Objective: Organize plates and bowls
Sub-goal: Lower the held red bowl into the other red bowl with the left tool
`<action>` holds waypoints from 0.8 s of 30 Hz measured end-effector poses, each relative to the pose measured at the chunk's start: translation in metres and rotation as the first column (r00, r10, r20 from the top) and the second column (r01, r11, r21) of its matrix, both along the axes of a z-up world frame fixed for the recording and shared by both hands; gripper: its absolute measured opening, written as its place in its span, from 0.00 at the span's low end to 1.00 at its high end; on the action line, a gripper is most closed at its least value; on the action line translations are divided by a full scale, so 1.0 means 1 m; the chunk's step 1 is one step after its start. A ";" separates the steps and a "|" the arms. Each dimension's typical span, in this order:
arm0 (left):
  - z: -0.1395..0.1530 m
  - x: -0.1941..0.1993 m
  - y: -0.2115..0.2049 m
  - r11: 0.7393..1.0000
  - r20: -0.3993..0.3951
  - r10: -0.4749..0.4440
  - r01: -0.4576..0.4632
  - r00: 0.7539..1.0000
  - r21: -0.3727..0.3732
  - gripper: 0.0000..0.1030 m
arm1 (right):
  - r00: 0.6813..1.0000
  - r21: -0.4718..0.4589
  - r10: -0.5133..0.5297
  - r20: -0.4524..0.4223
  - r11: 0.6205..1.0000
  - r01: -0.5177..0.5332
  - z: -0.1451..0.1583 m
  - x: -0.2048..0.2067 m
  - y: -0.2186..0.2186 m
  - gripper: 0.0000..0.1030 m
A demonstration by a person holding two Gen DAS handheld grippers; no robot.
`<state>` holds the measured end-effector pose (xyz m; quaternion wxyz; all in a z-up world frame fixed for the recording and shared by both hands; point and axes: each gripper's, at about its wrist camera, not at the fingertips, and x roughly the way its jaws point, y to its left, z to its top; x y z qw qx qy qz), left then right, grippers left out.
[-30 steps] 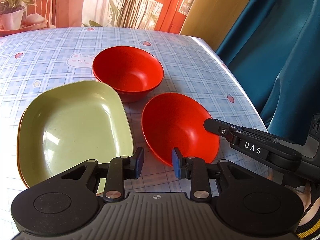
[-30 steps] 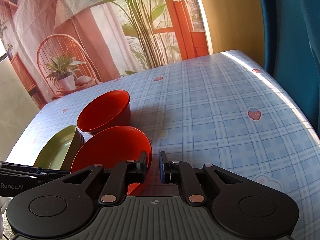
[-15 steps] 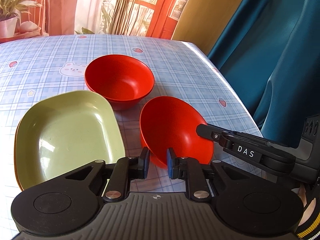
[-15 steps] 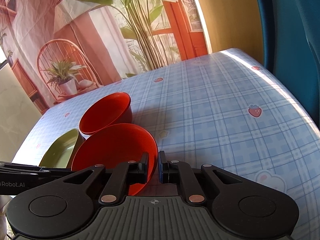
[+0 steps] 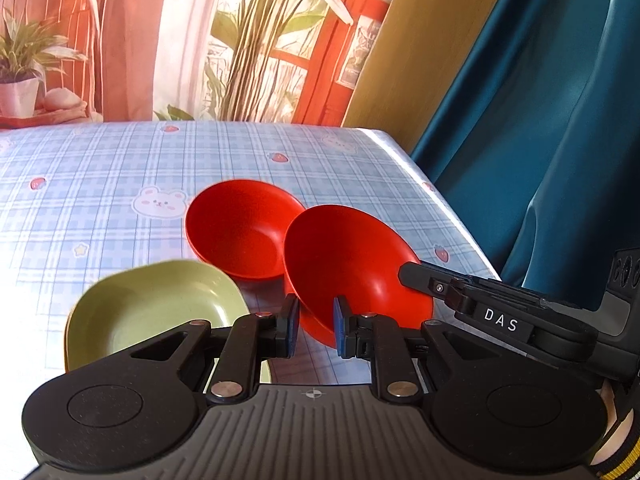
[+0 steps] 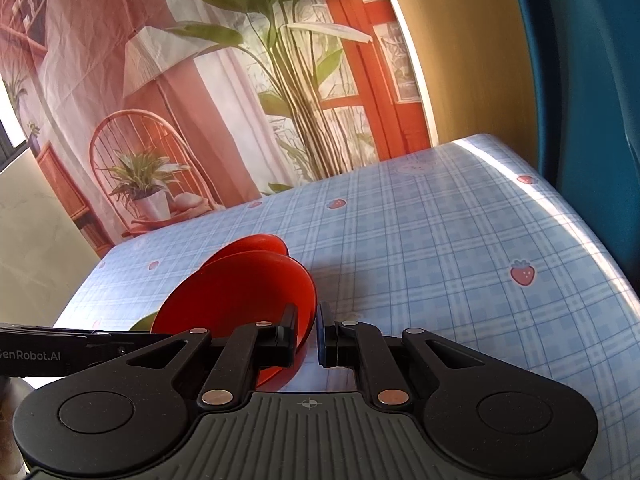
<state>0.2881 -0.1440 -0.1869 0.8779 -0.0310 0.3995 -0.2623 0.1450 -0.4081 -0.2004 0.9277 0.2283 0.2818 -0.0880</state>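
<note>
In the left wrist view, my left gripper (image 5: 314, 330) is shut on the near rim of a red bowl (image 5: 360, 272), which is lifted and tilted. My right gripper, a black arm marked DAS (image 5: 408, 272), grips the same bowl's right rim. In the right wrist view, my right gripper (image 6: 307, 334) is shut on that bowl's rim (image 6: 240, 300). A second red bowl (image 5: 240, 228) sits on the table just behind; its edge shows in the right wrist view (image 6: 260, 242). A green square plate (image 5: 152, 312) lies to the left.
The blue checked tablecloth (image 5: 100, 192) covers the table, whose right edge (image 5: 452, 216) drops off beside a teal curtain (image 5: 540, 140). A printed backdrop with plants and a chair hangs behind the table. An orange rim shows under the green plate.
My left gripper closed on the near rim of the red bowl. Both grippers lifted and tilted the bowl up and toward the second red bowl.
</note>
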 end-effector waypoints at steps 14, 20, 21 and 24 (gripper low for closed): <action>0.018 0.047 0.005 0.999 0.058 0.023 -0.024 0.998 0.021 0.19 | 0.999 -0.009 0.036 0.041 0.999 -0.035 0.019 0.056 0.000 0.12; 0.008 0.072 0.006 0.998 0.047 -0.014 0.011 0.999 0.068 0.19 | 0.999 -0.003 0.035 0.032 0.999 -0.035 0.009 0.076 0.000 0.12; 0.005 0.077 0.006 0.997 0.041 -0.018 0.015 0.999 0.076 0.19 | 0.999 0.002 0.033 0.028 0.999 -0.033 0.006 0.080 0.001 0.12; -0.003 0.087 0.009 0.996 0.039 -0.018 0.014 0.999 0.088 0.19 | 0.999 0.005 0.032 0.012 0.999 -0.032 -0.001 0.086 0.005 0.13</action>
